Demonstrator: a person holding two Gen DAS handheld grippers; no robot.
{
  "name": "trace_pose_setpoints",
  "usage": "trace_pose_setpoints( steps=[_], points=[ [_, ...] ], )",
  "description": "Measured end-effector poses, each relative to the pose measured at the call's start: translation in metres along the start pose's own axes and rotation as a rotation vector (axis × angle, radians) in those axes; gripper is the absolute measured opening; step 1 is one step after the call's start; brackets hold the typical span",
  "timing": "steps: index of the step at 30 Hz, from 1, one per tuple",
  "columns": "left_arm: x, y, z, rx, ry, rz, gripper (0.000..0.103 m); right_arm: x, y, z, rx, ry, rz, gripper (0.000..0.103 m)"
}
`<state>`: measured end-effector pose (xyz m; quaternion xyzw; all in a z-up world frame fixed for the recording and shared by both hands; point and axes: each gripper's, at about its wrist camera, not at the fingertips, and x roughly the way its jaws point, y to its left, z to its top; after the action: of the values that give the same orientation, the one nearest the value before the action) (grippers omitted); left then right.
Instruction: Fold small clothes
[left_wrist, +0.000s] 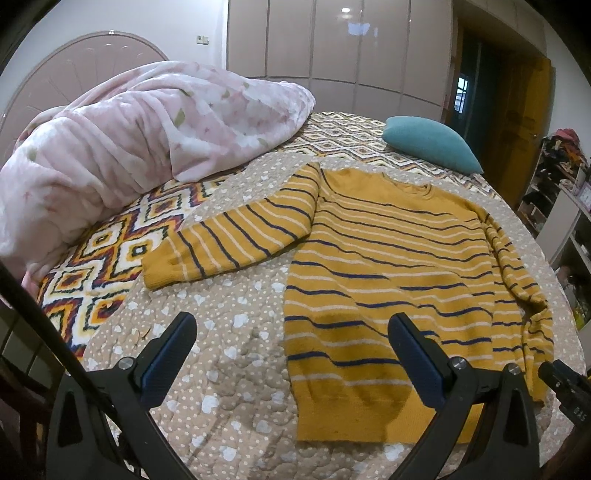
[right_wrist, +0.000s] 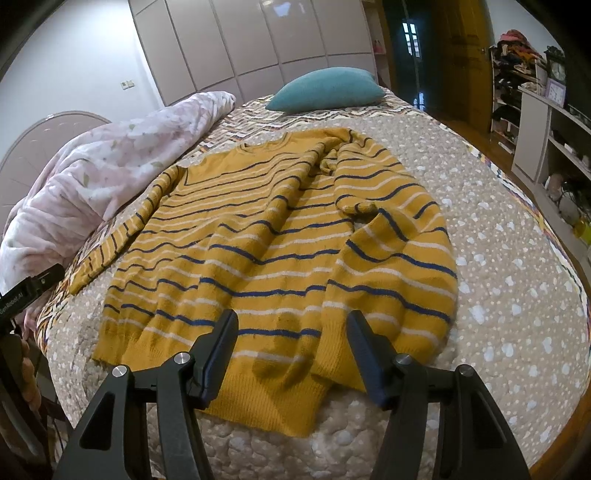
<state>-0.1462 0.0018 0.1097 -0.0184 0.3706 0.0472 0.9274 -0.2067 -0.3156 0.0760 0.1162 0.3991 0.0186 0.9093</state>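
while the striped sweater (right_wrist: 258, 236) lies spread on the bed (right_wrist: 517, 258), no fold is made yet; the left gripper (left_wrist: 291, 343) and right gripper (right_wrist: 291, 339) hover at its hem, fingers open, empty.

We see a mustard-yellow sweater (left_wrist: 388, 266) with thin navy and white stripes and a plain yellow hem. Under it lies a beige quilt (left_wrist: 229, 354) dotted with small white spots and white hearts. At the far left, a bedcover (left_wrist: 110, 251) shows diamonds in orange, white, dark red and black. The rumpled blanket (left_wrist: 147, 125) is pale pink with what may be faint green leaves. The far pillow (left_wrist: 428, 142) is plain teal. Each tool (left_wrist: 291, 339) is black with dark blue pads.
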Motion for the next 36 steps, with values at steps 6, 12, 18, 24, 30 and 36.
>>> trace_pose_setpoints(
  steps=[6, 12, 18, 24, 30, 36],
  points=[
    [0.010, 0.008, -0.001, -0.022, 0.021, 0.007, 0.103, 0.011, 0.003, 0.001, -0.002, 0.014, -0.007, 0.066],
    [0.027, 0.039, 0.001, -0.066, 0.091, -0.014, 0.081, 0.021, 0.001, 0.005, 0.005, 0.026, -0.018, 0.066],
    [0.057, 0.116, 0.024, -0.174, 0.111, 0.040, 0.078, 0.030, -0.004, 0.007, 0.020, 0.035, -0.024, 0.066],
    [0.117, 0.189, 0.042, -0.316, 0.180, 0.052, 0.078, 0.043, -0.007, 0.006, 0.029, 0.057, -0.023, 0.066],
    [0.166, 0.196, 0.041, -0.334, 0.275, 0.021, 0.062, 0.052, -0.006, 0.007, 0.016, 0.073, -0.038, 0.066],
    [0.173, 0.195, 0.048, -0.331, 0.290, 0.003, 0.029, 0.056, -0.002, 0.012, -0.002, 0.079, -0.068, 0.066]
  ],
)
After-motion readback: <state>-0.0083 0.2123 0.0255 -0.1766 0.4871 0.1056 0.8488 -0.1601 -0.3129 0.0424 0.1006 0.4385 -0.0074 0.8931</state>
